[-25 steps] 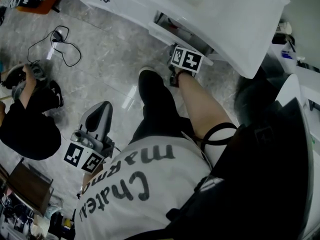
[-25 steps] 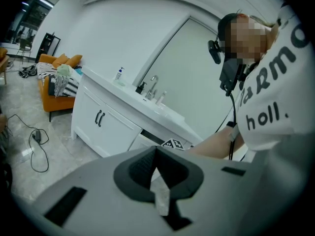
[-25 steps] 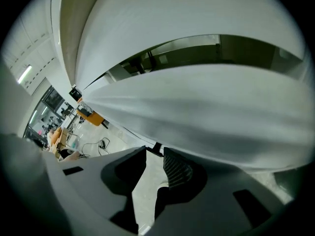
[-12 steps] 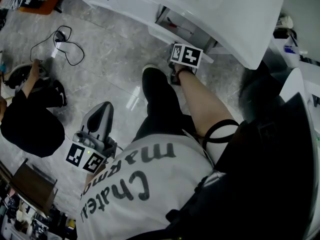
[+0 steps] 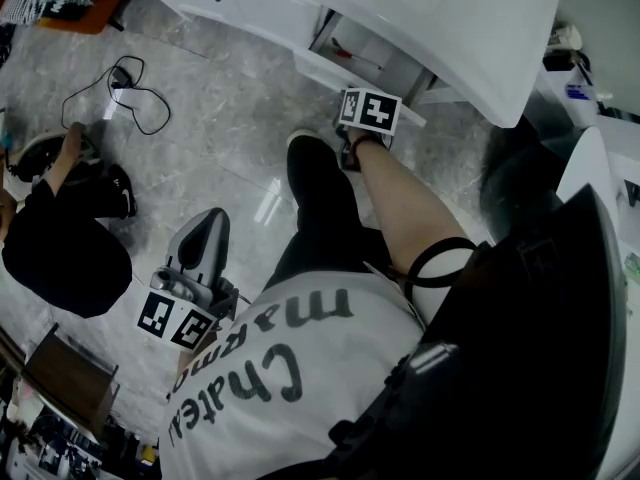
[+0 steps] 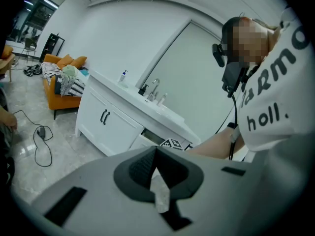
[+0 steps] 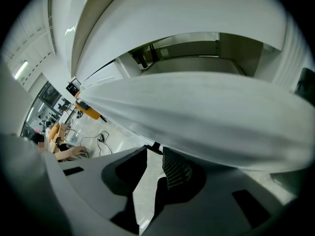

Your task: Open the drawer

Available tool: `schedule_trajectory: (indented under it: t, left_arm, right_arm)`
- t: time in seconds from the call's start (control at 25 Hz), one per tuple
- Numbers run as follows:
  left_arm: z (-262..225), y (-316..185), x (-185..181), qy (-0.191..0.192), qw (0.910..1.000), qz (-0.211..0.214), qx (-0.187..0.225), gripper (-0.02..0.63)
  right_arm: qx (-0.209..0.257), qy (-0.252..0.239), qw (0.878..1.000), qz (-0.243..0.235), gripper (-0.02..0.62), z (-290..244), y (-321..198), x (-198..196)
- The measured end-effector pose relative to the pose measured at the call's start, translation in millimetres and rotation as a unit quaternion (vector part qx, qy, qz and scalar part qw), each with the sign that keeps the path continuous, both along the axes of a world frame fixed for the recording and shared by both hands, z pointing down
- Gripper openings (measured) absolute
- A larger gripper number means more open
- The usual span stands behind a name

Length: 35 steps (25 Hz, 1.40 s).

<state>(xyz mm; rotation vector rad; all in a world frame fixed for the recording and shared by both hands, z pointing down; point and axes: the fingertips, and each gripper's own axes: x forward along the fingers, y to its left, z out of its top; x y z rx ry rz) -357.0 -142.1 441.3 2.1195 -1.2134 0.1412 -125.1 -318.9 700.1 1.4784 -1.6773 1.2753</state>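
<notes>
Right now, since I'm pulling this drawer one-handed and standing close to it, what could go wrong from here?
The right tool seems to pinch only the lower edge of the drawer front with its tips, so it may slip off mid-pull. Your shoe and leg stand directly before that front, which could run into your shin as it comes out further.

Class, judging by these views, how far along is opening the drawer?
Done: the drawer already stands partly out of the white cabinet, its inside showing. In hand: the right hand-held gripper is at its front, grip unclear. Left: pulling it further; the left hand-held gripper hangs idle.
</notes>
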Motion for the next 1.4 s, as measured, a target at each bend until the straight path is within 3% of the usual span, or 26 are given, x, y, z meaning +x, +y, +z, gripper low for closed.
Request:
schedule_trajectory:
  t: [0.36, 0.72, 0.92, 1.4]
  left_arm:
    - [9.2, 14.7, -12.1, 0.012, 0.9996, -0.024, -0.003, 0.008]
    - [10.1, 16.8, -20.4, 0.014, 0.9989, -0.046, -0.003, 0.008]
    - [7.3, 16.4, -20.4, 0.010, 0.9989, -0.045, -0.003, 0.008]
    - [0.8, 6.8, -11.8, 0.005, 0.9992, -0.039, 0.004, 0.008]
  right_arm:
    - [0.000, 0.043, 0.999, -0.014, 0.080, -0.9, 3.4, 0.6]
    - [-0.005, 0.023, 1.000, 0.016, 0.080, 1.6, 6.0, 1.9]
    - [-0.003, 0.049, 0.999, 0.000, 0.071, 0.8, 6.1, 2.1]
    - [-0.017, 0.039, 0.999, -0.012, 0.077, 2.0, 4.4, 0.1]
